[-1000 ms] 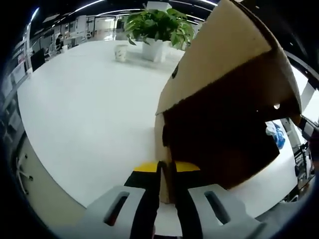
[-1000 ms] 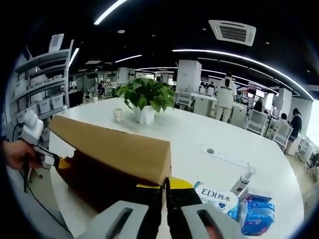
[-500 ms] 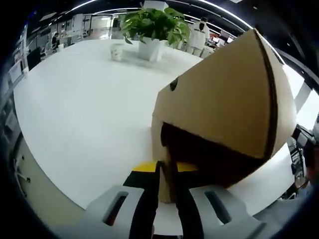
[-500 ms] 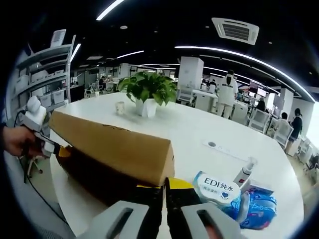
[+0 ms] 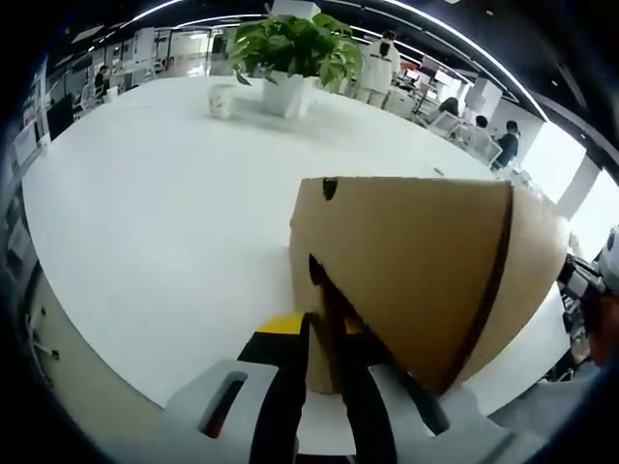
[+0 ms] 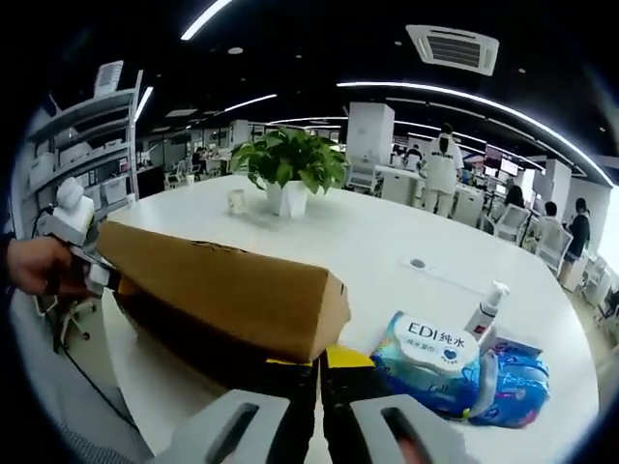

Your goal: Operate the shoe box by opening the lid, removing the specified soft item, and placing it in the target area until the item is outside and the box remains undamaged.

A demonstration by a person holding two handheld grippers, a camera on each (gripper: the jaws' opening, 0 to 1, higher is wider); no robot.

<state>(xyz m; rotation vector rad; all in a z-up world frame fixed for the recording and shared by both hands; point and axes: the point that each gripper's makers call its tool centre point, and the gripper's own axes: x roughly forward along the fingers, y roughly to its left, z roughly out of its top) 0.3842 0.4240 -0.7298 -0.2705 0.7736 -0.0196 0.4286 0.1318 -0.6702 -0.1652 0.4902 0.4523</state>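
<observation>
Both claws are pinched tight on the shoe box (image 6: 232, 300): left claw (image 5: 319, 333) on one end, right claw (image 6: 320, 367) on the lid's (image 5: 406, 261) corner.

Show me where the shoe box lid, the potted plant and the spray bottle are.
Shoe box lid (image 6: 232, 290), right gripper view, on its brown top face.
Potted plant (image 5: 290, 43), left gripper view, on the green leaves above the white pot.
Spray bottle (image 6: 489, 307), right gripper view, on its white neck below the nozzle.

wipes pack (image 6: 432, 345) | blue print "EDI" with Chinese characters beside
</observation>
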